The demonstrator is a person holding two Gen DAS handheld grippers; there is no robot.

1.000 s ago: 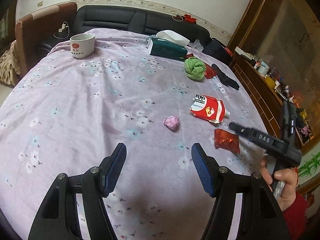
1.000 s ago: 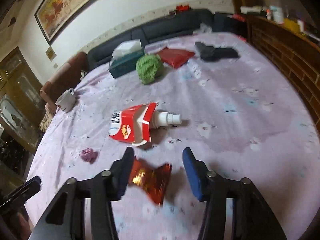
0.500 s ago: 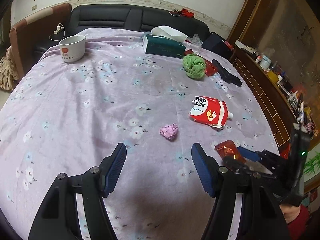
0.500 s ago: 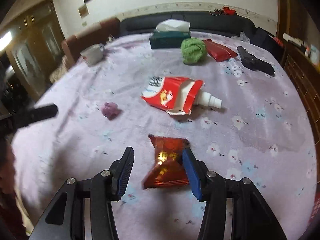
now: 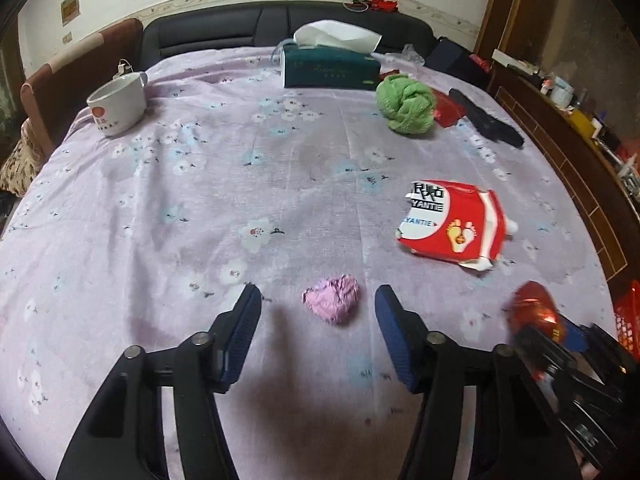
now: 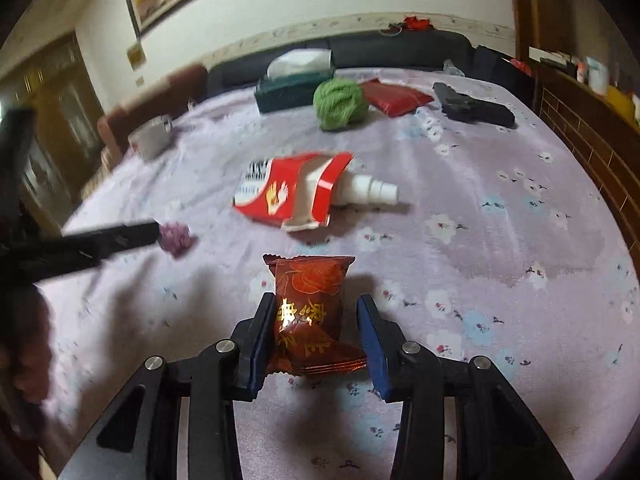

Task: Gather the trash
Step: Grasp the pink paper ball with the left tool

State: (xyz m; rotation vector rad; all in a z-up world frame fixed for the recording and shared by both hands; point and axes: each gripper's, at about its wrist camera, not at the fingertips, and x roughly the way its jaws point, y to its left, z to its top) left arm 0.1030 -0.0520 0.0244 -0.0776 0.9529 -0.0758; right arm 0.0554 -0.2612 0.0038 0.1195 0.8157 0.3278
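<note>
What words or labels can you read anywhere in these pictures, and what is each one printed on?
"YANTIE": twice on the white panel of the red pouch, below large Chinese characters I can't make out.
Gold Chinese characters: on the red snack wrapper between the right gripper fingers, too stylised to read.
Red logo with small text: on the white mug, too small.
Gold print: on the green tissue box, blurred.

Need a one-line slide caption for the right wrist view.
Right gripper straddles a red snack wrapper on the floral tablecloth, jaws not fully closed.
</note>
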